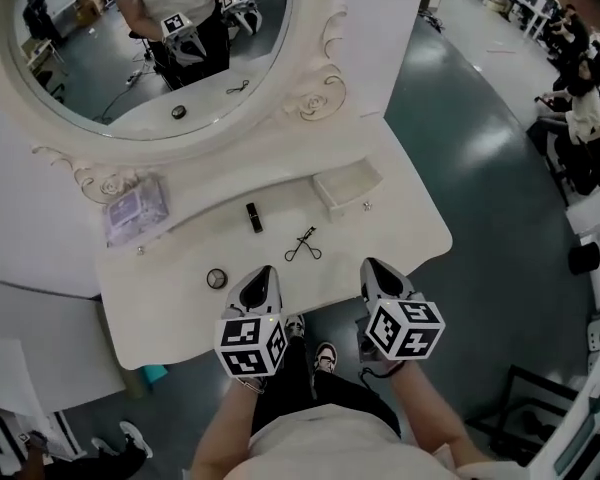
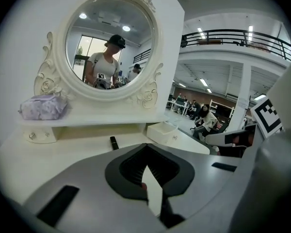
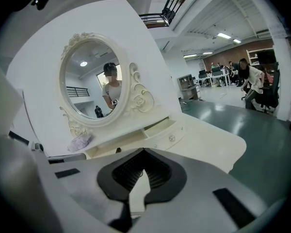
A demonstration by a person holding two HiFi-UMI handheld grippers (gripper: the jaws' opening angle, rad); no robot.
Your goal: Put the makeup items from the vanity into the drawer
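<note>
White vanity top [image 1: 400, 233] mid-frame holds lipstick [image 1: 253, 217], eyelash curler [image 1: 303, 245], round compact [image 1: 216, 278]. Below, left gripper [image 1: 264, 272] and right gripper [image 1: 373, 266] are both closed, empty.

Black lipstick tube [image 1: 253, 217], eyelash curler [image 1: 302, 246], round compact [image 1: 216, 278] lie apart on white vanity top [image 1: 405, 230]; small drawer [image 1: 347, 188] open at right.

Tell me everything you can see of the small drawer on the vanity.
The drawer is a small, shallow, cream-white box, glossy like painted wood, with one small round knob on its front. It stands pulled open and level at the right end of the low shelf, just above the vanity top. Its inside shows bare; nothing lies in it. The eyelash curler lies apart from it on the top.
</note>
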